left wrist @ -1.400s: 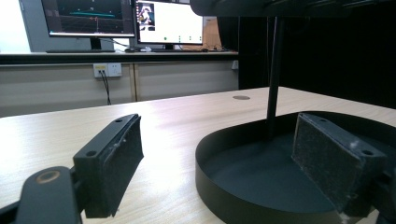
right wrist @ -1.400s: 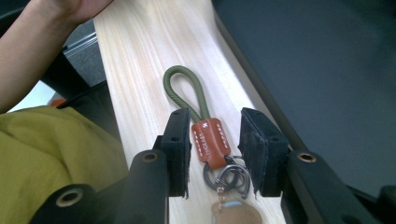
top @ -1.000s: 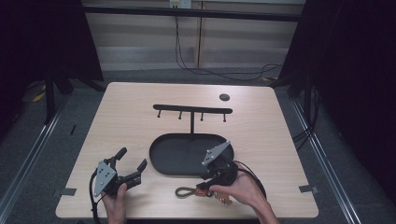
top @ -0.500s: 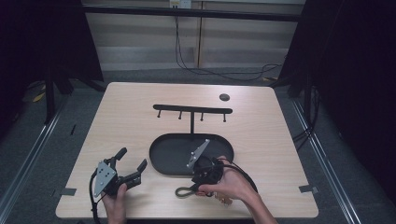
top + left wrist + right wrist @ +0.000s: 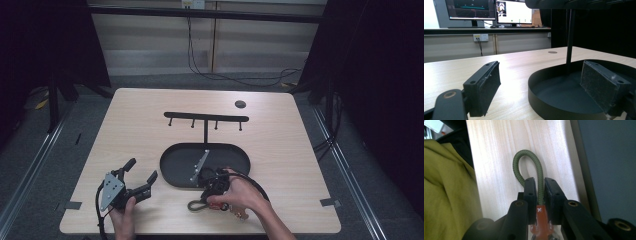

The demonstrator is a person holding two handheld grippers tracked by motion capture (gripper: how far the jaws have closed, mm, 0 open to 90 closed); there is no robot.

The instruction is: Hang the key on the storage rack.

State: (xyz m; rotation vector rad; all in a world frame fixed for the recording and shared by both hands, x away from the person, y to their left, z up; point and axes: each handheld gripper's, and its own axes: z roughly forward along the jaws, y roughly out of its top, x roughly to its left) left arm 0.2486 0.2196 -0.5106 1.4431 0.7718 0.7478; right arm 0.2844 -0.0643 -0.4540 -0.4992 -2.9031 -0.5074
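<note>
A green cord loop point(image 5: 194, 204) lies on the table near the front edge, just in front of the black oval tray point(image 5: 175, 156). My right gripper point(image 5: 206, 197) is shut on one strand of that cord loop point(image 5: 527, 166), with an orange-red piece point(image 5: 540, 219) sitting low between the jaws of the right gripper point(image 5: 540, 185). My left gripper point(image 5: 142, 169) rests at the front left, held in a hand, open and holding nothing. From the left gripper point(image 5: 541, 67), the tray wall point(image 5: 554, 107) appears between its pads.
A black rack point(image 5: 206, 118) with several pegs rises on a post point(image 5: 569, 40) from the tray's back. A small dark disc point(image 5: 240, 104) sits at the table's far right. Yellow-green cloth point(image 5: 446, 195) lies beyond the table edge by the right gripper.
My right gripper has swung left and turned over the cord loop's end. The loop has stayed near the front edge. The left gripper has not moved.
</note>
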